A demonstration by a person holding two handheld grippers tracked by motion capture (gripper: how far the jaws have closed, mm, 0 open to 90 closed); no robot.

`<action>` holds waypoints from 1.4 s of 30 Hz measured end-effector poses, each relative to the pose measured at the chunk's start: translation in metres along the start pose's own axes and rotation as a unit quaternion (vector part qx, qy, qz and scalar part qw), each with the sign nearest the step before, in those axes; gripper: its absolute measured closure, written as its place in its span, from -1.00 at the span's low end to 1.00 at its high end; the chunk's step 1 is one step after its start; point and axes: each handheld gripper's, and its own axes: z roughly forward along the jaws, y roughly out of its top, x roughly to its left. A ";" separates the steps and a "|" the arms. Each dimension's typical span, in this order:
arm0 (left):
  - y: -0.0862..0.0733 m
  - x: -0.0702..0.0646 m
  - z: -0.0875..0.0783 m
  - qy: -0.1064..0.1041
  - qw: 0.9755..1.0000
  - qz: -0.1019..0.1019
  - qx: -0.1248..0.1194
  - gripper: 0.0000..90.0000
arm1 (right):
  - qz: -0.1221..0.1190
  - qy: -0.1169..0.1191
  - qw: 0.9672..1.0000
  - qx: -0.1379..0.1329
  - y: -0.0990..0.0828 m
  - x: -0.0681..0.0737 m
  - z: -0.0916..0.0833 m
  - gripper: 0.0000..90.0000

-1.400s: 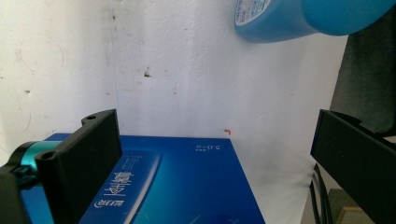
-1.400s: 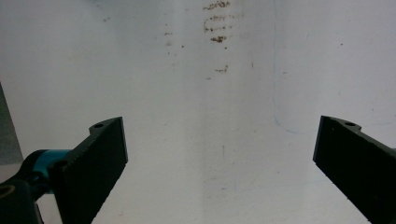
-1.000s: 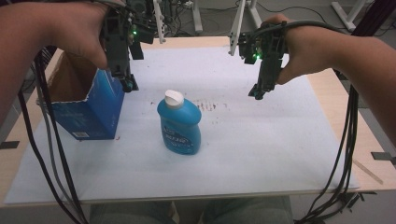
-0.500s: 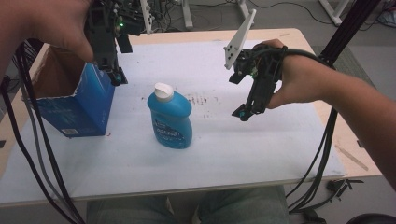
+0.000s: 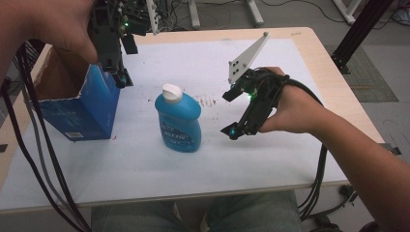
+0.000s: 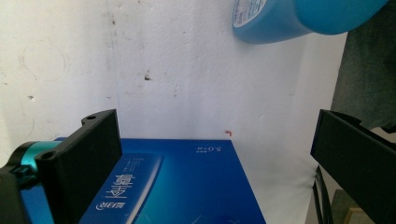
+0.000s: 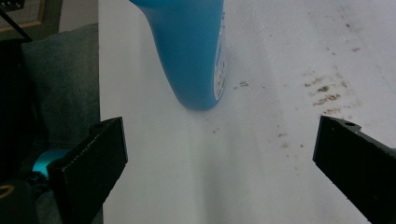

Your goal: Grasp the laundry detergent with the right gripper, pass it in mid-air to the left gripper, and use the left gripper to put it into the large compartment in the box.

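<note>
The table (image 5: 300, 53) carries a white sheet (image 5: 145, 159) marked with brown stains, and on it stand 2 things: an open blue box (image 5: 80, 108) at the left and, just right of it, an upright blue bottle (image 5: 178, 118) with a white cap. The bottle stands near the middle of the sheet, apart from the box.

The left gripper (image 5: 121, 77) hangs over the near right corner of the box, jaws spread wide and grasping nothing; in the left gripper view the box top lies between them. The right gripper (image 5: 232, 131) hovers just right of the bottle, also spread and empty, with the bottle's base ahead of its jaws in the right gripper view.

The main risk is the bottle: tall and narrow-footed, it would likely tip if 1 jaw nudges it before both close. The light box could slide or buckle if pinched on its thin open wall. The trailing cables (image 5: 34, 145) beside the box might drag it.
</note>
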 end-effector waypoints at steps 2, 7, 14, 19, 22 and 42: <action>0.000 0.000 0.000 0.000 1.000 0.001 0.001 -0.96 | 0.000 0.007 1.000 -0.003 0.000 0.001 0.006 -0.95; 0.000 -0.001 -0.001 0.000 1.000 0.003 -0.001 -0.96 | -0.002 0.016 1.000 -0.021 0.002 0.004 0.020 -0.95; 0.001 -0.003 -0.001 0.002 1.000 0.002 0.002 -0.96 | 0.001 0.026 0.999 -0.041 0.005 0.008 0.038 -0.95; 0.002 -0.003 -0.001 0.002 1.000 0.004 0.001 -0.96 | 0.003 0.024 0.998 -0.052 0.005 0.009 0.047 -0.95; 0.002 -0.003 -0.001 0.002 1.000 0.005 0.001 -0.96 | 0.012 0.023 0.997 -0.070 0.005 0.010 0.054 -0.95; -0.005 -0.005 -0.002 0.006 1.000 0.002 -0.005 -0.96 | 0.039 -0.004 0.988 -0.147 0.007 0.017 0.079 -0.95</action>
